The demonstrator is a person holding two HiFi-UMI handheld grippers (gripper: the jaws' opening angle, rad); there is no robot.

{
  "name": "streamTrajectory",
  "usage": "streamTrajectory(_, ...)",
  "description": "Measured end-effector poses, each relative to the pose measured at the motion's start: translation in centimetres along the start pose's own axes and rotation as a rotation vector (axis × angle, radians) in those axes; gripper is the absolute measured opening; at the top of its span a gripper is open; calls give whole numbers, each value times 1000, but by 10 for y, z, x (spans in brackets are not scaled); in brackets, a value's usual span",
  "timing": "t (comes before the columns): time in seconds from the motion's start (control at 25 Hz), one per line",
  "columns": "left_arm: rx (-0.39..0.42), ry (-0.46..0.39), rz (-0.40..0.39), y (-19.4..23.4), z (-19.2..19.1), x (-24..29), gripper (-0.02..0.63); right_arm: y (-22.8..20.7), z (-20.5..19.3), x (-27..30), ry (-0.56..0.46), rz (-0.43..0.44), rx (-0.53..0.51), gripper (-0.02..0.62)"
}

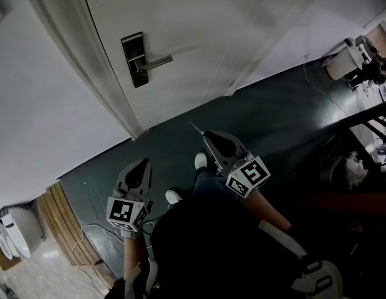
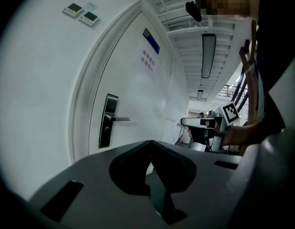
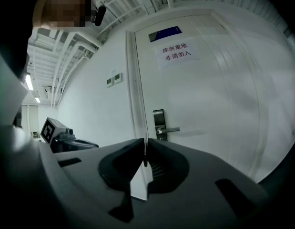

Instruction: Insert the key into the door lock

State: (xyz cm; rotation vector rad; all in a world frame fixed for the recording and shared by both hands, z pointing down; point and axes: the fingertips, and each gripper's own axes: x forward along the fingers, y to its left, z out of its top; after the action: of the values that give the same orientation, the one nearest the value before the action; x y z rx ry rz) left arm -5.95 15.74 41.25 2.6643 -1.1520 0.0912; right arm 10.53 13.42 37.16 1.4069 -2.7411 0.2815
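The white door point(image 1: 199, 36) carries a dark metal lock plate point(image 1: 135, 59) with a lever handle point(image 1: 158, 61). My right gripper point(image 1: 207, 137) is shut on a thin silver key point(image 1: 196, 128), whose tip points toward the door's lower edge, well short of the lock. In the right gripper view the key point(image 3: 145, 148) stands edge-on between the closed jaws, with the lock plate point(image 3: 159, 124) just right of it and farther off. My left gripper point(image 1: 143, 165) hangs lower left, shut with nothing in it. The left gripper view shows the lock plate point(image 2: 109, 120) ahead at left.
A dark floor point(image 1: 267, 117) runs along the door. The door frame point(image 1: 86, 61) and a white wall point(image 1: 37, 104) lie left. A desk with clutter point(image 1: 367, 123) stands at right. Cables point(image 1: 86, 245) and a wooden panel point(image 1: 55, 220) lie lower left. A printed sign point(image 3: 175, 52) hangs on the door.
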Motion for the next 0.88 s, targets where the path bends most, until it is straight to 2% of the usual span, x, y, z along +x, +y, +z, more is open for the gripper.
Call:
streamTrajectory(0.32,-18,33,68,35,-2,39,8,-39,-4,48,24,69,43,34)
streamTrajectory(0.56,-21,56,125,60,14,89,8,-84,-2,100,67,171,94,34)
streamTrajectory(0.88,-45,83,251,85,25,145,8,-130,8,158,111,344,118,34)
